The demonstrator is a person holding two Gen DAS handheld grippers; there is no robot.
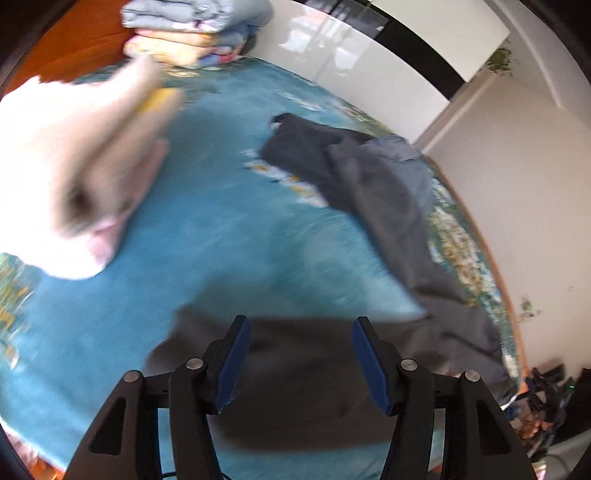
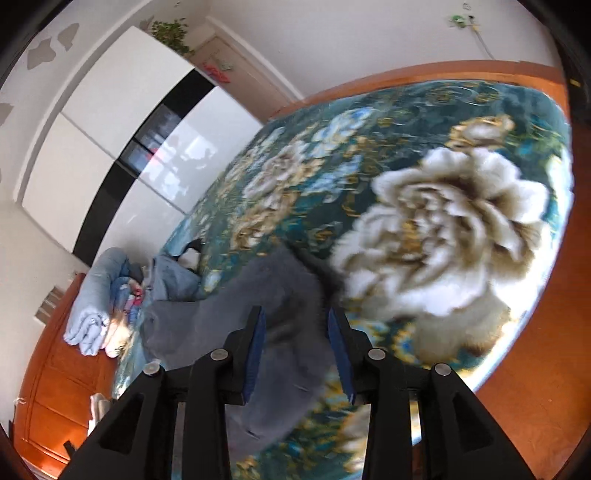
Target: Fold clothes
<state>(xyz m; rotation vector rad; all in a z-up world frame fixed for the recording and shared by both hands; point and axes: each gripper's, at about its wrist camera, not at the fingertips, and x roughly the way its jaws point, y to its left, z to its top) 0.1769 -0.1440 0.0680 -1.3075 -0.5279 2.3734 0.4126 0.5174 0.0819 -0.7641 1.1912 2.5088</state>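
A dark grey garment (image 1: 373,206) lies spread and rumpled on the teal floral bedspread (image 1: 207,229). In the left wrist view my left gripper (image 1: 301,332) is open above the garment's near edge, jaws wide apart with nothing between them. In the right wrist view my right gripper (image 2: 297,321) is open over another part of the grey garment (image 2: 258,295), with cloth showing between the blue pads; whether it touches is unclear. A blue-grey garment (image 1: 402,151) lies under the far end of the grey one.
A white and pink folded pile (image 1: 70,177) sits on the bed at left. A stack of folded quilts (image 1: 192,26) stands at the headboard. White wardrobe doors (image 2: 122,122) run along the bed's far side. Orange wooden floor (image 2: 535,332) lies beyond the bed's edge.
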